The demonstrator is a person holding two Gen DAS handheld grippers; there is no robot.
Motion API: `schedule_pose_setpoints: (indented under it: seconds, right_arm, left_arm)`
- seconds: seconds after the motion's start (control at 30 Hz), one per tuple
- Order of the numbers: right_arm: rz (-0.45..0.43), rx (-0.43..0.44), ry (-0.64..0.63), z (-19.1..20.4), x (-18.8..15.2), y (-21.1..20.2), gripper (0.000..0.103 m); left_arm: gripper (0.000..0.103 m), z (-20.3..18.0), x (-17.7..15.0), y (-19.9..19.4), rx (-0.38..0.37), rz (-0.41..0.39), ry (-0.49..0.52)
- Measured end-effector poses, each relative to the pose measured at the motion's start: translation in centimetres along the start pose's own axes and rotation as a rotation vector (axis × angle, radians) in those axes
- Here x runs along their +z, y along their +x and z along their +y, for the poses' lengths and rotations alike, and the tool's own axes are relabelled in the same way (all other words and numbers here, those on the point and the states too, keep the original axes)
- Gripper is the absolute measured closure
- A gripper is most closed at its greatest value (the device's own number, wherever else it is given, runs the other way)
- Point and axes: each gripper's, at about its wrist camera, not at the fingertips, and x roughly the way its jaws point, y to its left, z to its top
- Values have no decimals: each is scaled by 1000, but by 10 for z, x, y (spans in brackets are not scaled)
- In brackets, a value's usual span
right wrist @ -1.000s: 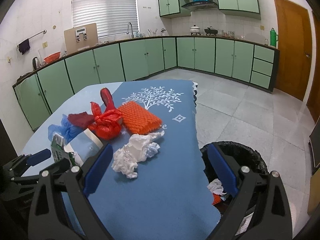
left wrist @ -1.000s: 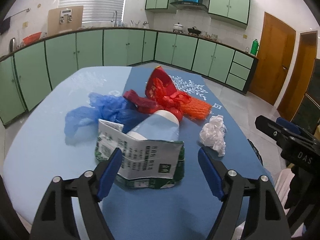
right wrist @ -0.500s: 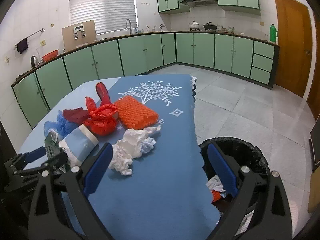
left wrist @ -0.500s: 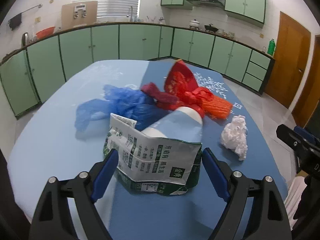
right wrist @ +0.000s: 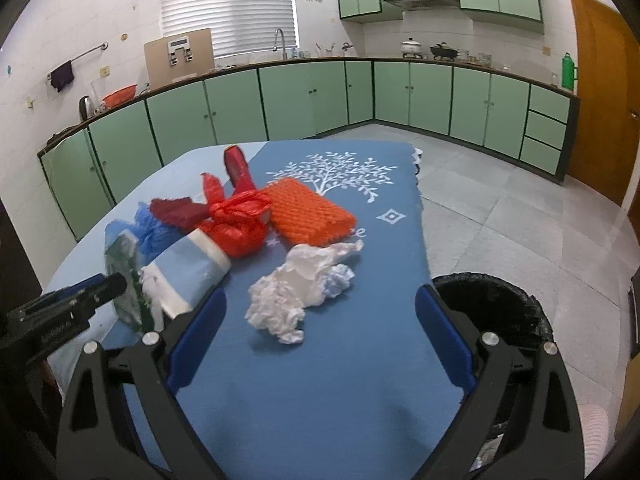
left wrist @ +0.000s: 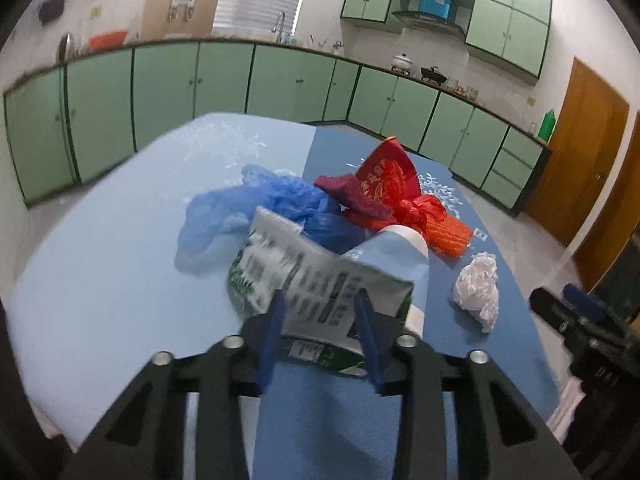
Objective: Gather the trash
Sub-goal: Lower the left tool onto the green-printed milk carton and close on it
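While closing the left gripper [left wrist: 319,298] narrow on the carton [left wrist: 280,256], pinching its crumpled near fold on the table [left wrist: 100,260], with no lifting showing yet. Holding the right gripper [right wrist: 320,296] wide and empty, hovering just short of the tissue [right wrist: 296,292]. Judging progress as early: leaving the pale pack [left wrist: 396,256] touching the carton, then the blue bag [left wrist: 260,204], red bag [right wrist: 236,228], red pouch [left wrist: 384,176] and orange net [right wrist: 308,216] lying farther back. Possibly keeping a few scraps already in the bin [right wrist: 500,308] beside the table, though mostly hidden. Showing green-and-white print with Chinese characters on the carton, too blurred for reading. Showing gold characters on the red pouch, likewise unreadable. Bearing white lettering on the left gripper's side in the right view, not legible.
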Motion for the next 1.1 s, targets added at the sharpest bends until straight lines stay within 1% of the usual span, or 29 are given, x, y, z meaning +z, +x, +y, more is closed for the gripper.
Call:
schedule_pose_setpoints:
  seconds: [0.07,0.17,0.23,0.27,0.3,0.37,0.43,0.5,0.57,0.67,0.73,0.9,1.03,1.1]
  right_arm:
    - [12,6,-9,5,-3,5,11]
    - [26,12,-20,10,-6,10,11]
    - [30,17,-24,12,-7,12,12]
    - [31,18,-27,14,-7,13,12]
    - [33,19,-30,15,-7,14,12]
    - [38,15,-33,15,-7,16,12]
    - [37,8,-32,13,-7,16,12]
    - [36,-4,-24,8,-6,17,12]
    - [35,-12,-12,2,-6,17,12]
    - [37,-19,-6,-3,-7,17,12]
    - [38,-20,-6,-5,-7,17,12]
    - [40,-17,-6,-6,-8,19,12]
    - [45,-15,-9,-8,-9,20,12]
    - [46,-16,-11,-7,-10,20,12]
  left_arm:
    - [71,5,-1,2,-6,12,-24]
    - [70,7,-1,2,-11,13,-27]
    - [61,7,-1,2,-11,16,-23]
    - [52,7,-1,3,-9,19,-20]
    - [45,6,-2,4,-6,23,-17]
    - [43,6,-2,5,-16,31,-16]
    - [37,3,0,3,-20,28,-15]
    - [27,-1,1,0,-19,18,-8]
    - [22,-10,2,0,-9,9,17]
    - [21,-19,0,8,-6,29,42]
    - [21,-24,-1,13,10,39,58]
    - [15,-29,3,21,99,6,61]
    - [16,-25,3,31,118,12,46]
    - [21,-22,3,28,104,-1,35]
